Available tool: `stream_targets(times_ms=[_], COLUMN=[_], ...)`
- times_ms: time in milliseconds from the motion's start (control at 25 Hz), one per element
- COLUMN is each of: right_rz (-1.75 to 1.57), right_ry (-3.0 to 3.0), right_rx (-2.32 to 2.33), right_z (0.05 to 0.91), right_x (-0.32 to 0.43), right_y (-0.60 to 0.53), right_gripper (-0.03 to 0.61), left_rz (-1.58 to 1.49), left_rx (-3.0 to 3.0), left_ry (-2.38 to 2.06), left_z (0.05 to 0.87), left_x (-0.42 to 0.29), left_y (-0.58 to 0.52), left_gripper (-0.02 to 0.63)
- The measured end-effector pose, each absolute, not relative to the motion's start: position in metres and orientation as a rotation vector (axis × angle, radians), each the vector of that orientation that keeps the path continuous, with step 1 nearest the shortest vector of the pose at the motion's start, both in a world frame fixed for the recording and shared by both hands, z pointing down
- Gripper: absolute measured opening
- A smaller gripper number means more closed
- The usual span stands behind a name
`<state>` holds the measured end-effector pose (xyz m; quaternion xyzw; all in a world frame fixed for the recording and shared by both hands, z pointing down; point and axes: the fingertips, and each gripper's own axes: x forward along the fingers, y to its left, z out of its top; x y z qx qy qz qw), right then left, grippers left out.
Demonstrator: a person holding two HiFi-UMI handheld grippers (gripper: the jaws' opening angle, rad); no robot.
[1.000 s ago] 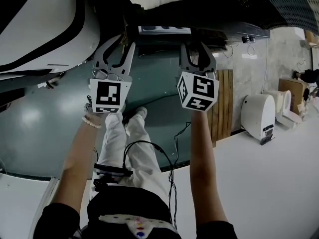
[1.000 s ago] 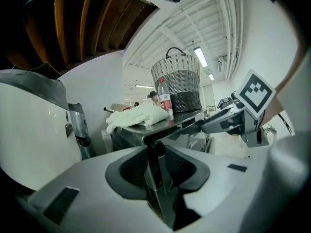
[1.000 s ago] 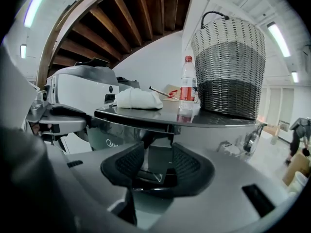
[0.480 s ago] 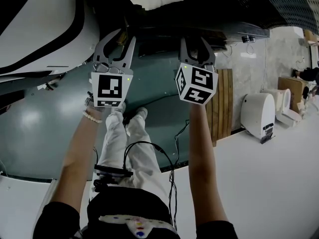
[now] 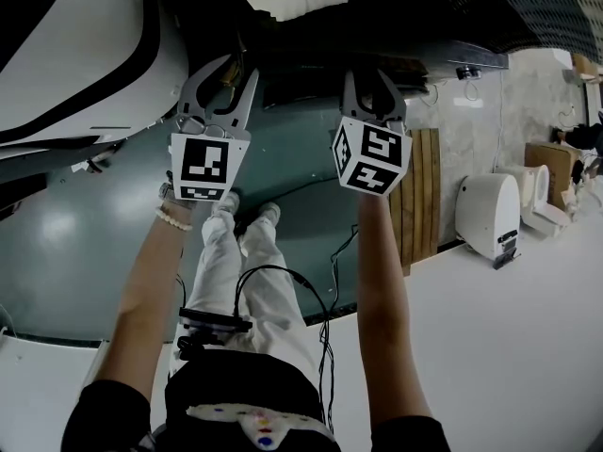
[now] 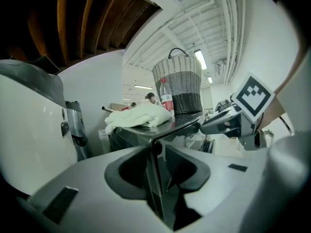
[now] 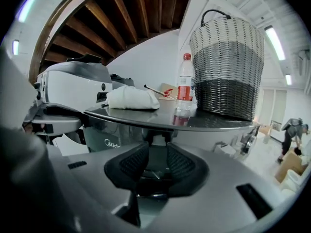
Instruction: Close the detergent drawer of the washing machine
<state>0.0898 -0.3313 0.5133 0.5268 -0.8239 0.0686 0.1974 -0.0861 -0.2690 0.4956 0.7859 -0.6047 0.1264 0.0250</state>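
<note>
Right gripper view, basket [image 7: 227, 67], bottle [image 7: 185, 81] atop washer [image 7: 112, 136], right gripper [image 7: 154, 155] jaws just part-closed, empty

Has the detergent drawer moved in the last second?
Yes: it slid into the washing machine; its pale tray no longer juts from the front edge.

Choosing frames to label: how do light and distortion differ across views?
Head view: dark washing machine lost in shadow at top, white floor bright. Left gripper view: fisheye bends brown wooden beams. Right gripper view: glossy grey top mirrors red-labelled clear bottle; corners black.
</note>
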Motion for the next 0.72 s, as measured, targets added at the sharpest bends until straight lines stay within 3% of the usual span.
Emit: stream_targets(times_ms=[160,320,520,720], right_rz=[0.164,0.152,0.139,0.084], right_ry=[-2.291,-2.304,-2.345,-2.376], right_rx=[1.484,1.517,1.531,1.52], right_z=[0.511,0.495,0.467,0.433], right_x=[0.088,0.088,0.086,0.084], right_y=[-0.322,-0.305,-0.281,-0.253], right_gripper=[0.081,0.005,0.005,0.005], left_rz=[0.334,0.271,0.221,0.178], left_rx=[2.456,2.486,2.525,2.57], left_ry=[-1.81,-1.76,-1.778,-1.778], left_z=[0.488,0.47,0.434,0.396], left_x=[-0.085,-0.085,-0.086,-0.081], left_y=[-0.26,-0.248,-0.234,-0.214], left_gripper=[0.117,0.064,0.017,0.012])
